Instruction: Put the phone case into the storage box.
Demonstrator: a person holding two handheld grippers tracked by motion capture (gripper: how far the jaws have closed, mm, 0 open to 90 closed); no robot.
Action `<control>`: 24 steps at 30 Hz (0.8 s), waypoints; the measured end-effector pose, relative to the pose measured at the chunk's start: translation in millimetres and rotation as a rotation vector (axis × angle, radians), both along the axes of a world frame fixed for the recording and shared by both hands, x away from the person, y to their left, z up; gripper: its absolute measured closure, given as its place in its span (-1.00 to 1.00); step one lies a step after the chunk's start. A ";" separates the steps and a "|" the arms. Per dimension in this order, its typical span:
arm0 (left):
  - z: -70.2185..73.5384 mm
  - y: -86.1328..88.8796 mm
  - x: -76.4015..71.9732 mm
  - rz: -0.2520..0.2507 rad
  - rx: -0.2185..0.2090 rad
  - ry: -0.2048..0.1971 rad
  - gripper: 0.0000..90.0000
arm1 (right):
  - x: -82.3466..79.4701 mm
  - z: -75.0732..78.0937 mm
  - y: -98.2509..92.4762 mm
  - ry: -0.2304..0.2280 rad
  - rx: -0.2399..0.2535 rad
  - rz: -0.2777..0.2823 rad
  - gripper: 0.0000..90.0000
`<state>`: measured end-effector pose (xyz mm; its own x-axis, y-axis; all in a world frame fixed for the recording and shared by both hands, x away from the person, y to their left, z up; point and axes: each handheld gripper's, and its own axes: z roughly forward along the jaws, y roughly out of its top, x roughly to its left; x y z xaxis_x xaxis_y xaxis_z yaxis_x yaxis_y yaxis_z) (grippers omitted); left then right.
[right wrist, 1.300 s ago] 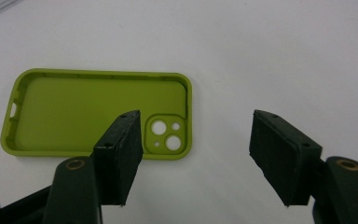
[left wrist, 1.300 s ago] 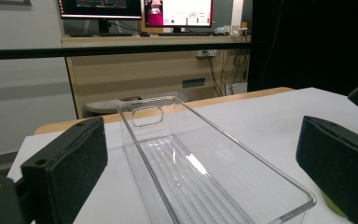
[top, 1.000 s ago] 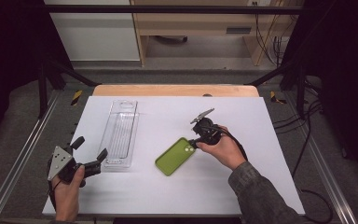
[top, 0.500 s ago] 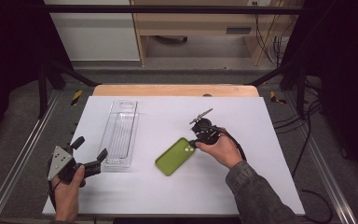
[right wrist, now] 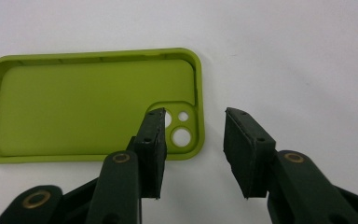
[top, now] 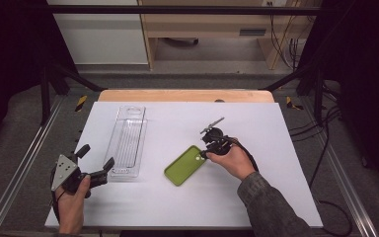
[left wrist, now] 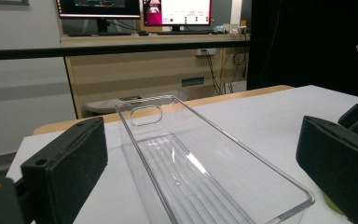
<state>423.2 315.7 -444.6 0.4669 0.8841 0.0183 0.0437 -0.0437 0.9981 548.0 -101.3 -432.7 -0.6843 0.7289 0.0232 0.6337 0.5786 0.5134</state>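
A green phone case (top: 185, 166) lies hollow side up on the white table (top: 276, 197). My right gripper (top: 205, 154) points down at its camera-hole end. In the right gripper view the gripper (right wrist: 196, 116) straddles that end of the case (right wrist: 88, 102): one pad hangs over the camera cutout, the other stands off the case over bare table. Its jaws have just been closing, with the case's end wall between them and no pad touching it. My left gripper (top: 97, 156) rests open at the front left, aimed along a clear plastic tray (top: 143, 138).
In the left gripper view the tray (left wrist: 223, 135) runs away between the wide pads of the left gripper (left wrist: 200, 140), with a hang hole at its far end. A wooden strip (top: 187, 96) borders the table's far edge. Metal rails (top: 24, 163) run along both sides.
The right gripper has edged slightly down toward the case's end. The case, the tray and the left gripper stay where they were.
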 end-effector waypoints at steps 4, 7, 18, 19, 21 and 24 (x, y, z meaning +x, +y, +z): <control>-0.1 0.3 0.1 0.001 0.000 0.000 -0.96 | 1.7 -1.2 0.4 0.006 0.008 -0.004 0.34; 0.0 0.3 0.1 0.000 0.002 0.001 -0.96 | 2.6 -1.9 1.1 0.014 0.013 -0.006 0.38; -0.1 0.2 0.2 -0.001 0.001 0.002 -0.96 | 5.1 -5.5 4.5 0.020 0.020 -0.006 0.44; -0.1 0.1 0.1 -0.001 0.002 0.002 -0.96 | 5.1 -5.6 4.6 0.024 0.018 -0.010 0.45; -0.1 -0.1 0.2 -0.002 0.003 0.002 -0.96 | 5.4 -6.3 4.8 0.027 0.018 -0.016 0.47; -0.2 -0.3 0.4 -0.002 0.004 0.003 -0.96 | 6.6 -7.3 3.9 0.028 0.017 -0.008 0.49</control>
